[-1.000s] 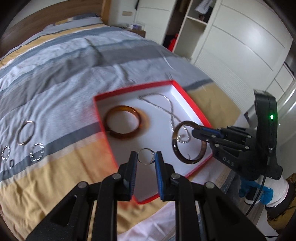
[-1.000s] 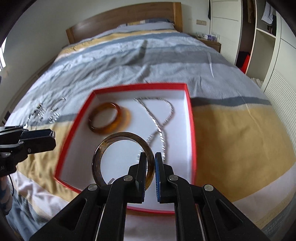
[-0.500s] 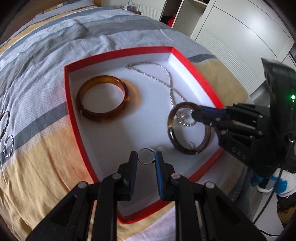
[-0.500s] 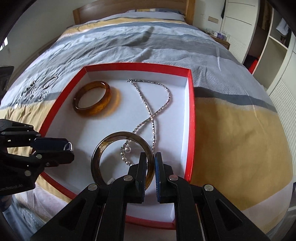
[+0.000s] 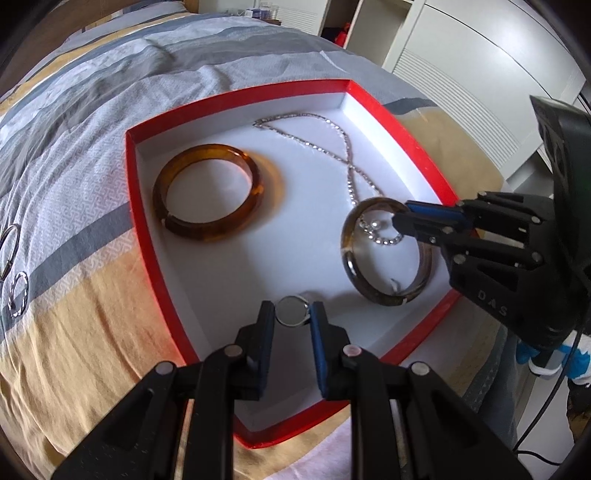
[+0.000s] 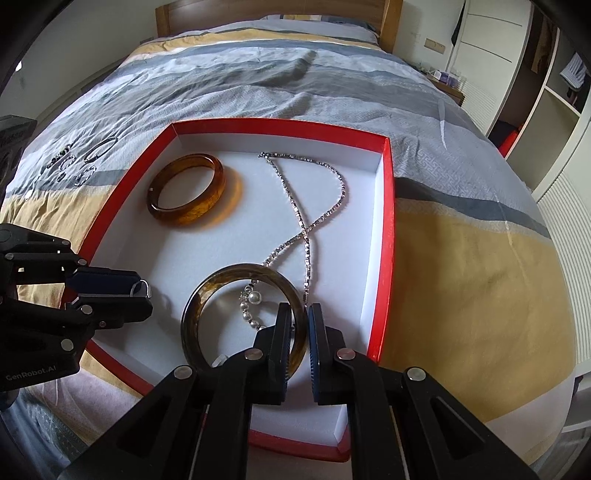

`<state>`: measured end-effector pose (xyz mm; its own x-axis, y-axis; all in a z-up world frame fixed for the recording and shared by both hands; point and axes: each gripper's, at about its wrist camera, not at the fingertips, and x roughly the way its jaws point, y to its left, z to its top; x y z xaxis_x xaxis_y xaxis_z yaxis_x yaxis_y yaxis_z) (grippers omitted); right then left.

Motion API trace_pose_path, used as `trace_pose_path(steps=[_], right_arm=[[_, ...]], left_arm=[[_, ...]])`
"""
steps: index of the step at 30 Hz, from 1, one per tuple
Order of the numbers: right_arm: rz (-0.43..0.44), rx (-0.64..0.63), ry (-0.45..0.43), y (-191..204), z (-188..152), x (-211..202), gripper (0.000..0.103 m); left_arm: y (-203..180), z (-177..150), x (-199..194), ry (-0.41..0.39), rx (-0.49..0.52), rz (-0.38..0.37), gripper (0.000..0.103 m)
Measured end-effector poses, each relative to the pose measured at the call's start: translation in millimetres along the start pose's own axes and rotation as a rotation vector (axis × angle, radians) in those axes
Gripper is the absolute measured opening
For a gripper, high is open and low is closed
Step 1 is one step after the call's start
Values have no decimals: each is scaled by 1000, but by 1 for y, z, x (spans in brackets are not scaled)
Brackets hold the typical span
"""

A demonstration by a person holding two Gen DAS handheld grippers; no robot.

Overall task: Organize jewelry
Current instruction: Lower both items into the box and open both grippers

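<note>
A red box (image 5: pixel 130 192) (image 6: pixel 388 236) with a white floor lies on the bed. In it are an amber bangle (image 5: pixel 208 192) (image 6: pixel 186 194) and a silver chain necklace (image 5: pixel 347 162) (image 6: pixel 306 206). My left gripper (image 5: pixel 293 315) (image 6: pixel 142 290) is shut on a small silver ring (image 5: pixel 291 312) just above the box floor near its front corner. My right gripper (image 6: pixel 299 328) (image 5: pixel 400 221) grips the rim of a dark brown bangle (image 6: pixel 243 317) (image 5: pixel 384 254), which rests low in the box over the necklace's beaded end.
Several silver rings and hoops (image 5: pixel 16 266) (image 6: pixel 85 158) lie on the striped bedcover left of the box. White wardrobes (image 5: pixel 480 66) and open shelves (image 6: pixel 546 92) stand to the right of the bed. A wooden headboard (image 6: pixel 273 11) is at the far end.
Both grippers have come lower into the box with their loads. The dark bangle now sits close to the box floor over the necklace end, and the ring is nearer the floor.
</note>
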<state>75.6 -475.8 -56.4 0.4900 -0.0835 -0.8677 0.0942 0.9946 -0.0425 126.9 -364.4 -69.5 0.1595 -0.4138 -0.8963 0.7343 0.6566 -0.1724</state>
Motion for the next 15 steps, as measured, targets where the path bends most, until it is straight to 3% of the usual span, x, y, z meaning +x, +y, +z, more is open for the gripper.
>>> trace_pose_path(steps=[9,11,15], right_arm=[[-14,50,-31,-7,-4,-26,15],[-20,65,-46,-9,-6,-37,15],[-30,94,-75,-11,-11,-60,20]], left_arm=[[2,-2,-11,16,-17,-6,23],[1,-4,-19,9,-23,-5,29],[-5,-5,-39,-21,-28,-2,31]])
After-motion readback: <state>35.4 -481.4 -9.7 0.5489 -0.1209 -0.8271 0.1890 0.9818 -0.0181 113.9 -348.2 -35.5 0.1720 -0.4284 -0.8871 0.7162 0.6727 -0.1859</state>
